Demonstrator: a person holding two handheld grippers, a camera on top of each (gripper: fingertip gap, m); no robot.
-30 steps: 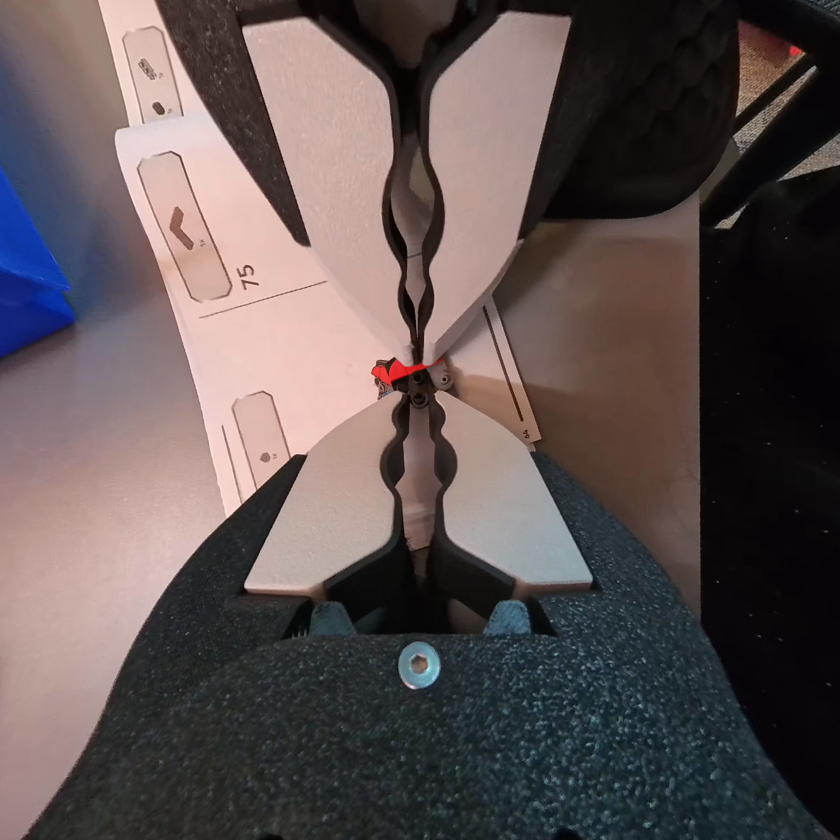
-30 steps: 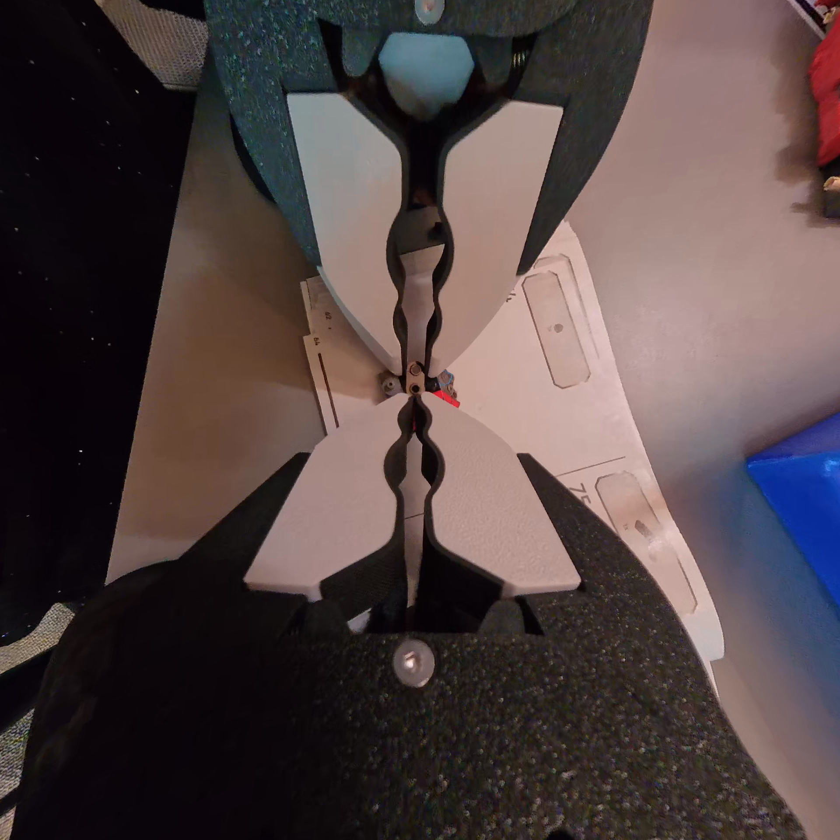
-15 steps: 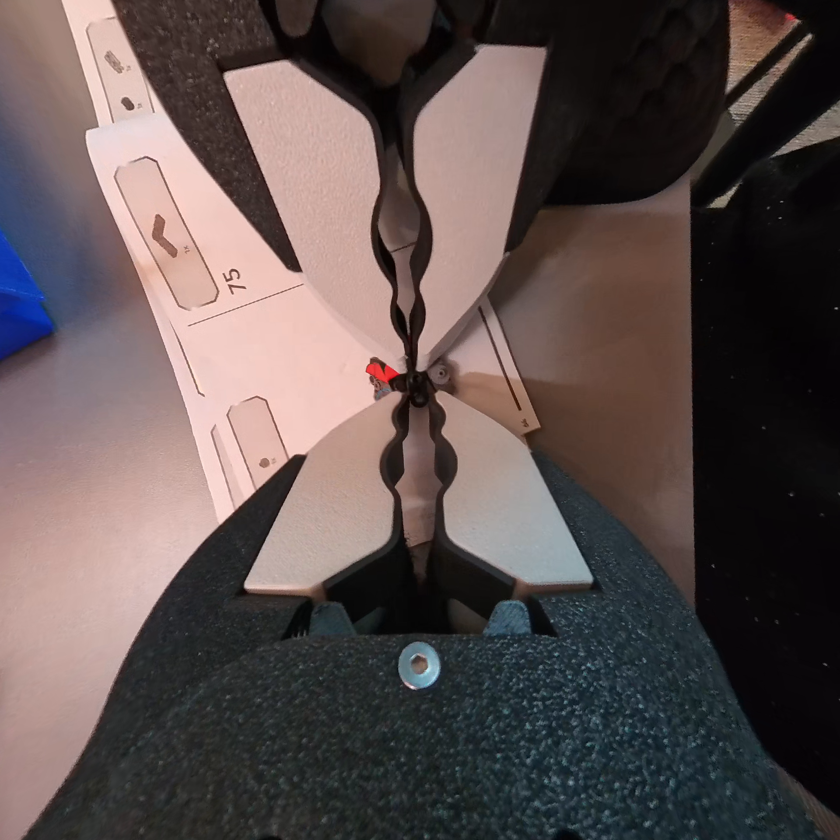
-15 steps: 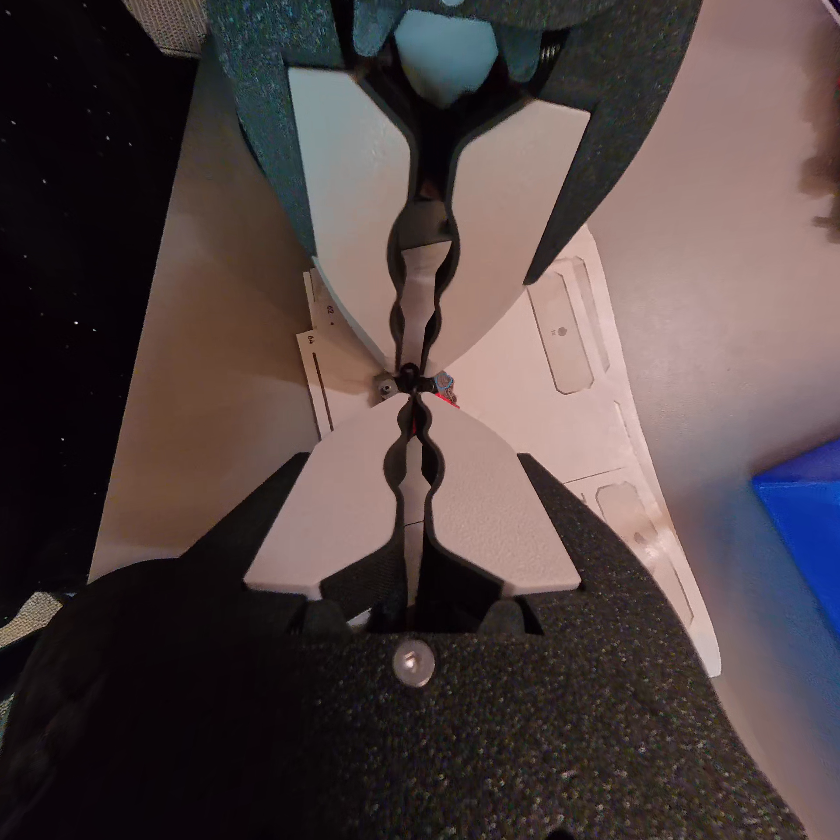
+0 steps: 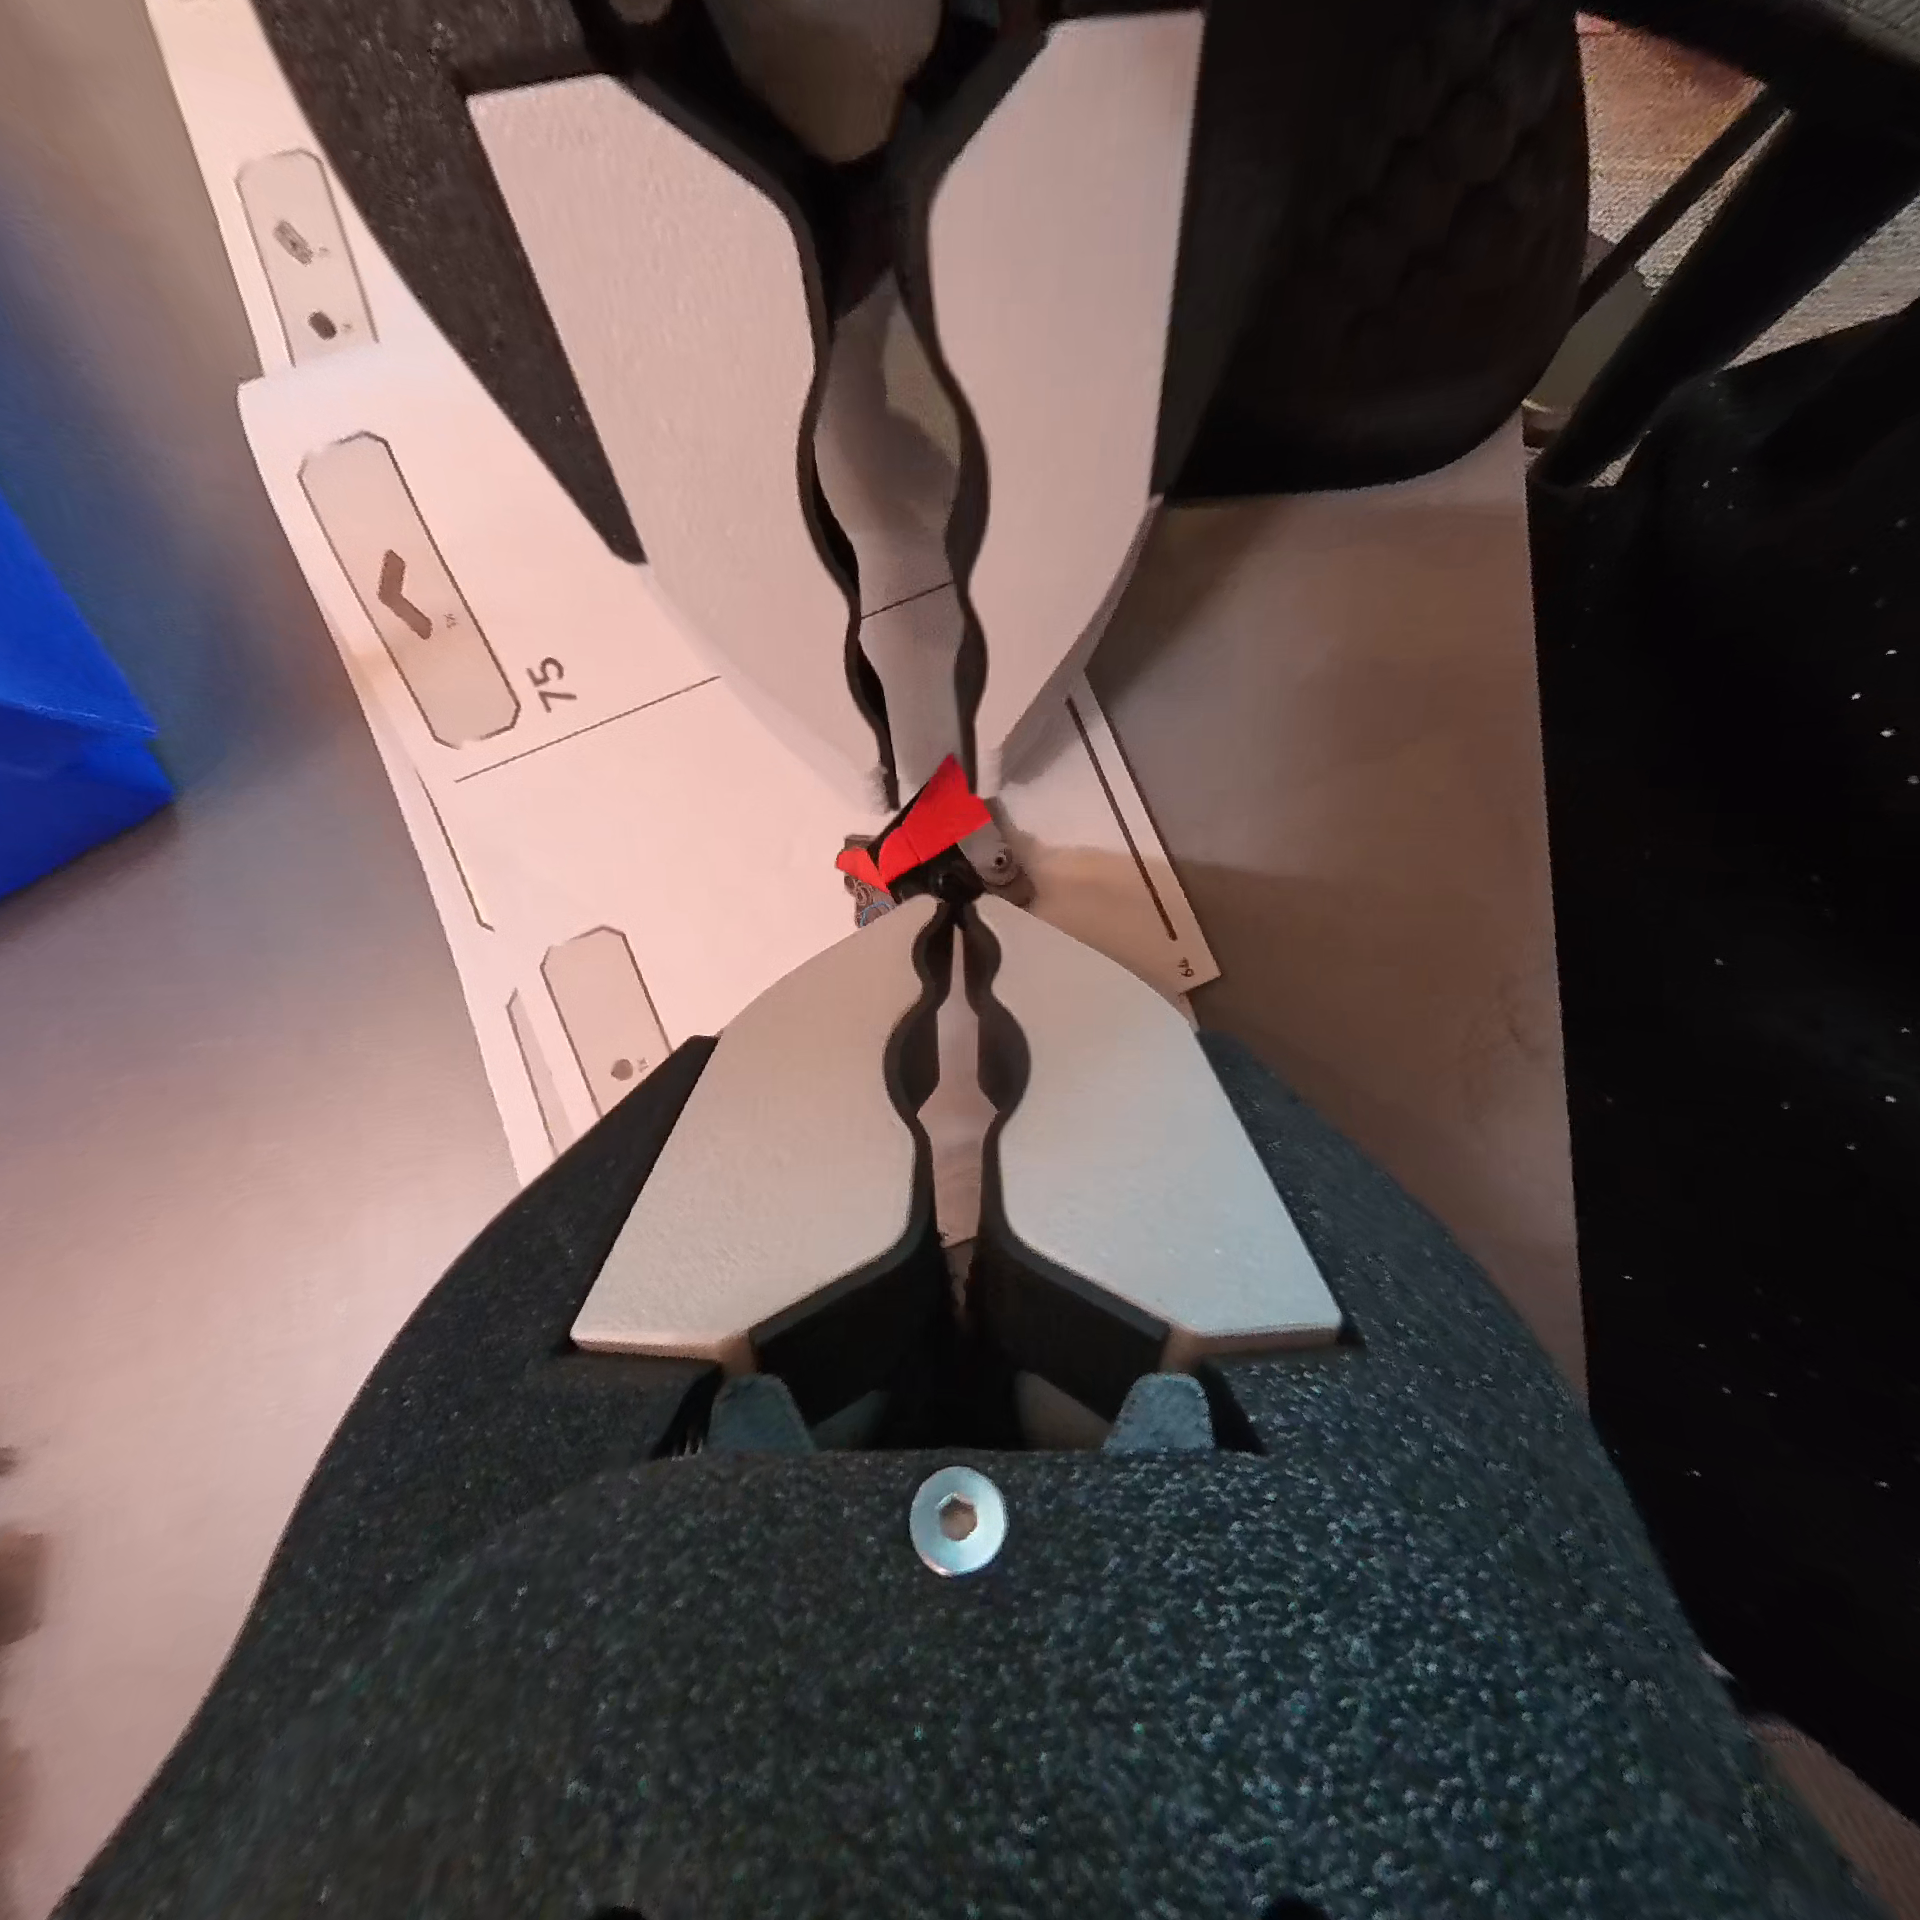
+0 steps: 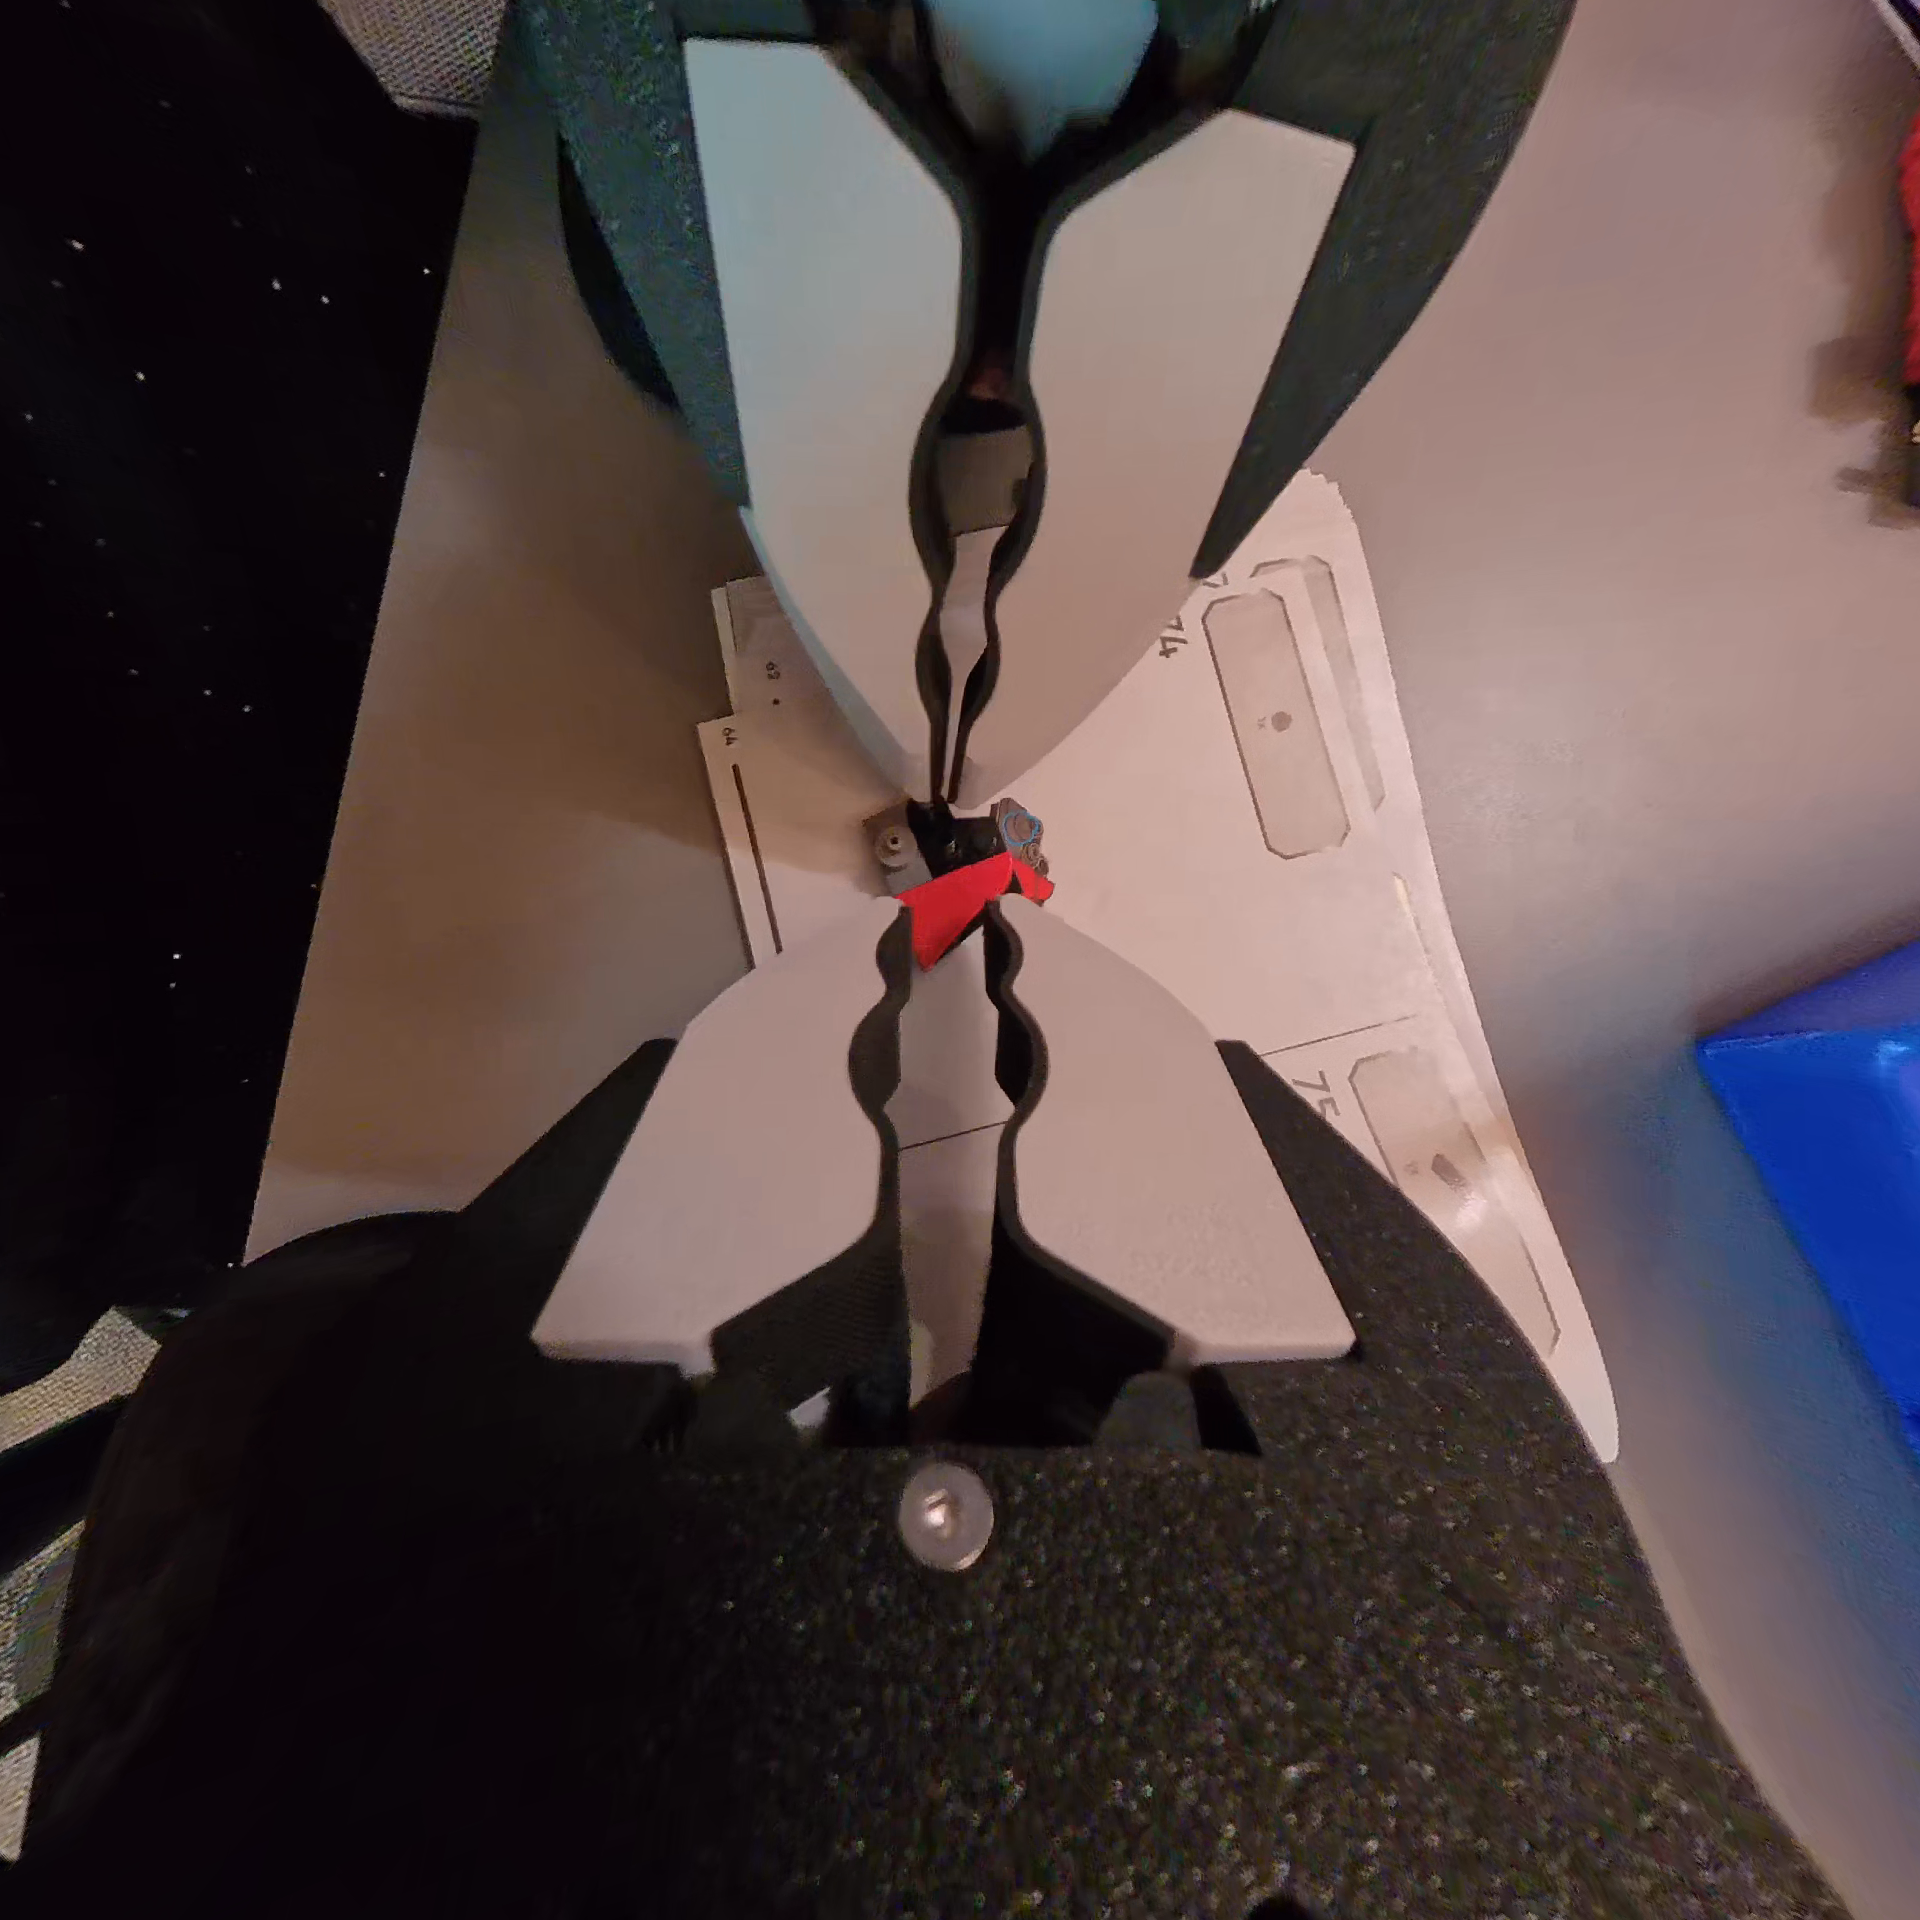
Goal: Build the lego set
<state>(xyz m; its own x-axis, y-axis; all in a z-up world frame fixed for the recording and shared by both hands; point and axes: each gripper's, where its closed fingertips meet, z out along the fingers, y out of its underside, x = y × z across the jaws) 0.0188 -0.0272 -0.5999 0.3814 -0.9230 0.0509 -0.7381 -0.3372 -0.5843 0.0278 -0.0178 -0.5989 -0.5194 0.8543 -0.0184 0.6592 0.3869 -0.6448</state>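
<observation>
Comparing w/ half a sec ago: right gripper (image 6: 948, 920) has spread slightly — red piece (image 6: 951, 902) now shows between its tips. Left gripper (image 5: 954, 909) stays pinched on the small lego assembly (image 5: 940, 852), over the instruction sheet (image 5: 644, 810). Judgement: piece being seated, not yet released.

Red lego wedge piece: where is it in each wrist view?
Left wrist view: red wedge piece sits just above centre, between the tips of the two facing grippers.
Right wrist view: just below centre, at this gripper's fingertips.
Shared landmark: the white instruction sheet beneath it.
</observation>
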